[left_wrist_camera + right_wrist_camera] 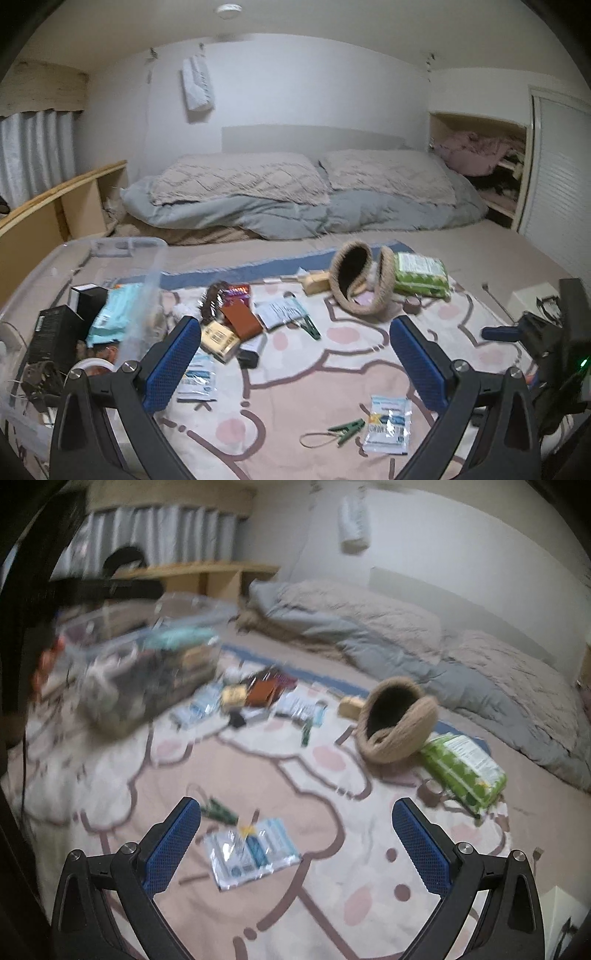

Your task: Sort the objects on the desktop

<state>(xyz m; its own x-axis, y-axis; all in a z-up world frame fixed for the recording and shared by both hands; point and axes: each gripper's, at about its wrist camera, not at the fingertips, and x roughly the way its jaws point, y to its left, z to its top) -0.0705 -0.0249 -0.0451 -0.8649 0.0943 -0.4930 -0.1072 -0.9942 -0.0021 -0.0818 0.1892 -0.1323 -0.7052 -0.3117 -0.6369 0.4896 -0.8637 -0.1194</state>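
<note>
While both grippers hang over the bed, the left gripper [295,332] is wide open and holds nothing, and the right gripper [295,819] is wide open and empty too. A clear packet [253,853] lies on the pink blanket [332,867] between the right gripper's fingers, with a green clip [219,810] just beside it. A round woven basket [360,282] lies on its side near a green pack [421,275]. Small boxes and packets [236,325] are piled beside a clear bin [74,295] at the left, which has things inside.
</note>
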